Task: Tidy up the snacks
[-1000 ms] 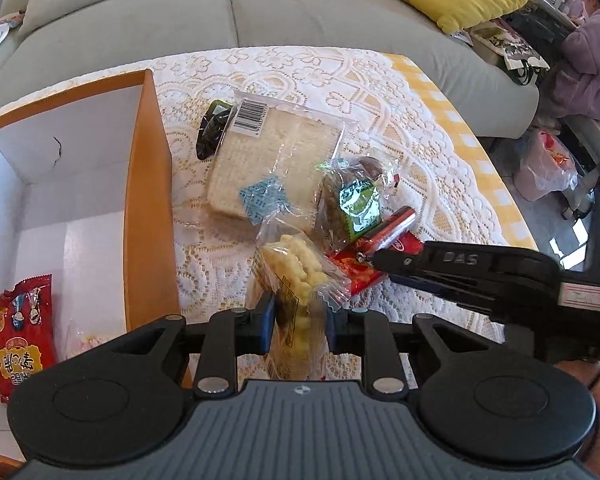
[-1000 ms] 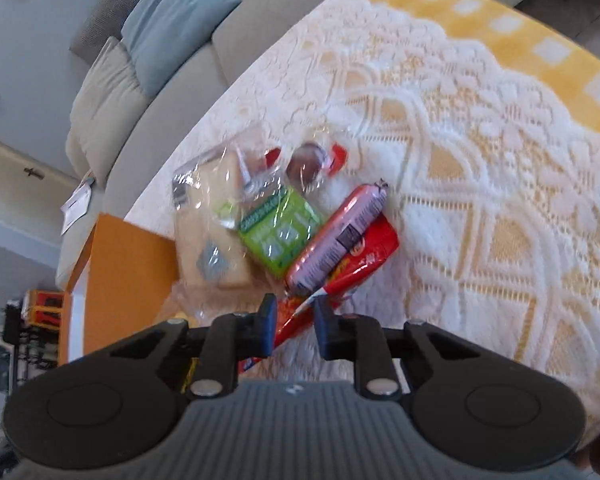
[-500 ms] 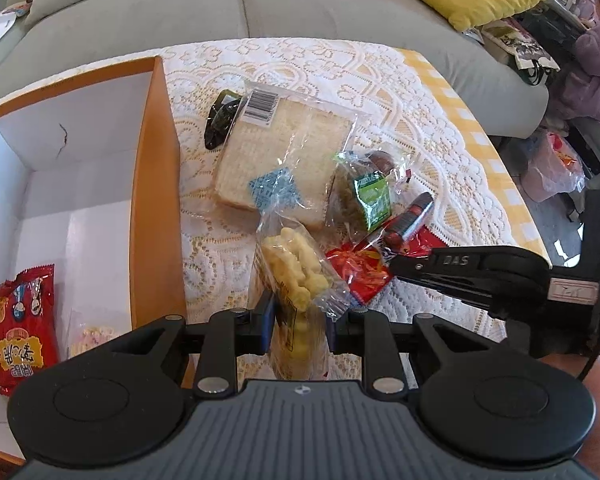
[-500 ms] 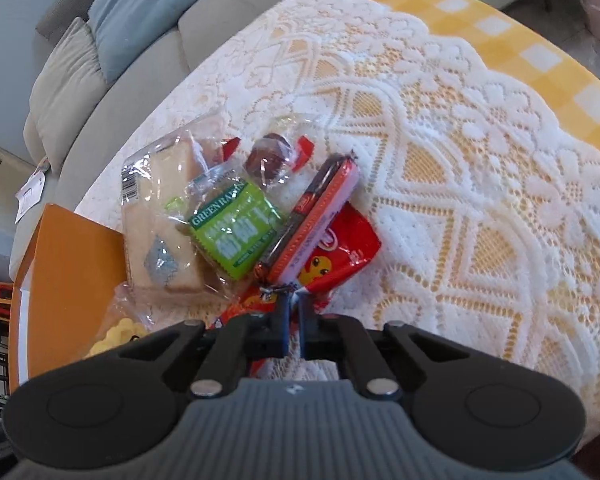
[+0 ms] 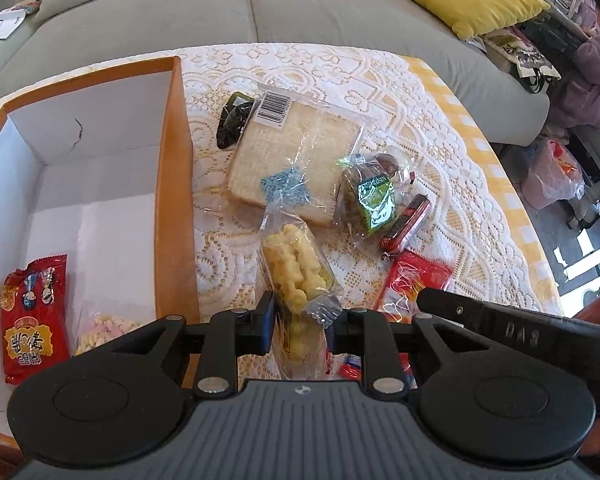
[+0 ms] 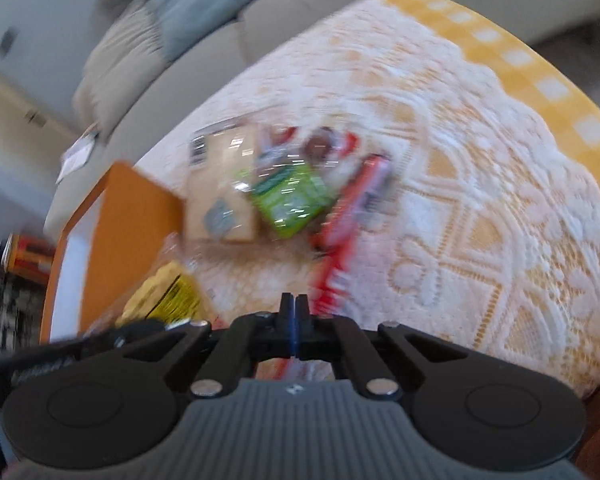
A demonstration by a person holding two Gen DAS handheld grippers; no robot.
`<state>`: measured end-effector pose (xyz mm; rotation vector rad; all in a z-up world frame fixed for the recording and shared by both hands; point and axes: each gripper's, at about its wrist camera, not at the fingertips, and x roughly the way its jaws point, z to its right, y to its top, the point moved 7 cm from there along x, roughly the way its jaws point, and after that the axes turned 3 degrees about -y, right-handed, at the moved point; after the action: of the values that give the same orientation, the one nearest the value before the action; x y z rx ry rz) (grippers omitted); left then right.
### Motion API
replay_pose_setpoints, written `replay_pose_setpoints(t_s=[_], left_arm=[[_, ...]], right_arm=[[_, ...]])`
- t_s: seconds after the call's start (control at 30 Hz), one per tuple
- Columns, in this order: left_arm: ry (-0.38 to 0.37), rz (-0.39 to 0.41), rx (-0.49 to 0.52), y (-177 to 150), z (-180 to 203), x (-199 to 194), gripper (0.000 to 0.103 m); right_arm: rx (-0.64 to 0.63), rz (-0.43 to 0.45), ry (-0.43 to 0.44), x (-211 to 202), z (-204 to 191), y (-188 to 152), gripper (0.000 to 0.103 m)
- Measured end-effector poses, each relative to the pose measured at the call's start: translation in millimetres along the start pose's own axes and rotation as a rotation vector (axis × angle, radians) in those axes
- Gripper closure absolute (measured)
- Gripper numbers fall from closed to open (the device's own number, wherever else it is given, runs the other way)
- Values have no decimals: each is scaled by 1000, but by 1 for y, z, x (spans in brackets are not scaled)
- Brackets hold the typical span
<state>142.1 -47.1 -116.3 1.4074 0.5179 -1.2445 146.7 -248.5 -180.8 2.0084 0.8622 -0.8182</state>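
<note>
— Where is the left gripper (image 5: pixel 300 316)?
— Bottom centre of its view, clamped on the clear bag of yellow puffs (image 5: pixel 298 276), just right of the orange box (image 5: pixel 172 200).
— And the right gripper (image 6: pixel 296 312)?
— Its jaws are pressed together at bottom centre; the view is blurred, and the red packet (image 6: pixel 334 276) lies just beyond its tips.

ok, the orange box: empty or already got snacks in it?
Not empty. The orange box holds a red snack packet and a pale puffed-snack bag at its near end; the rest of its floor shows bare.
</note>
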Motion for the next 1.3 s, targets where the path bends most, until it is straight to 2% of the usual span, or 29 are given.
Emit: replay_pose_setpoints(t_s=[0.07,0.13,0.2,0.27,0.33,0.37,0.4,0.57,0.7,0.77,0.93,1.03,1.1,1.2,1.3], left_arm=[[0,2,-4,-1,-1,-2,76],[1,5,-6,-2,-1,-3,76],[0,8,-9,-3,0,-4,76],[3,8,-8,-4,-1,-3,76],[8,6,-11,-4,-1,-1,76],[9,4,-12,-4,-1,-1,76],[11,3,-9,-5,0,-1,76],[10,10,-16,-5,-2,-1,76],[-4,14,-29,-4,-7,-3,76],[-7,14,-32,-4,-8,-3,76],[-11,16,-37,-4,-11,-3,76],[-11,12,-47,-4,-12,-2,76],[-7,10,-46,-4,-13,-1,75],[25,7,-34,-4,-14,0,75],[60,10,-6,-3,-12,3,74]], right_arm=[[-113,4,-6,-3,-14,-4,103],[-155,7,-28,0,-20,-5,103],[-129,18,-92,4,-9,-5,103],[-52,12,-165,8,11,-6,100],[50,-16,-204,14,30,-7,82],[84,-30,-201,16,36,-9,53],[107,-41,-207,19,39,-11,30],[126,-18,-290,27,31,-14,17],[33,35,-412,38,8,-14,19],[16,12,-454,51,4,-21,25],[-124,27,-549,65,-6,-32,25],[-169,32,-541,67,-8,-33,28],[-190,30,-526,63,-7,-33,35],[-198,27,-499,59,-5,-33,44],[-194,23,-469,54,-6,-33,47]])
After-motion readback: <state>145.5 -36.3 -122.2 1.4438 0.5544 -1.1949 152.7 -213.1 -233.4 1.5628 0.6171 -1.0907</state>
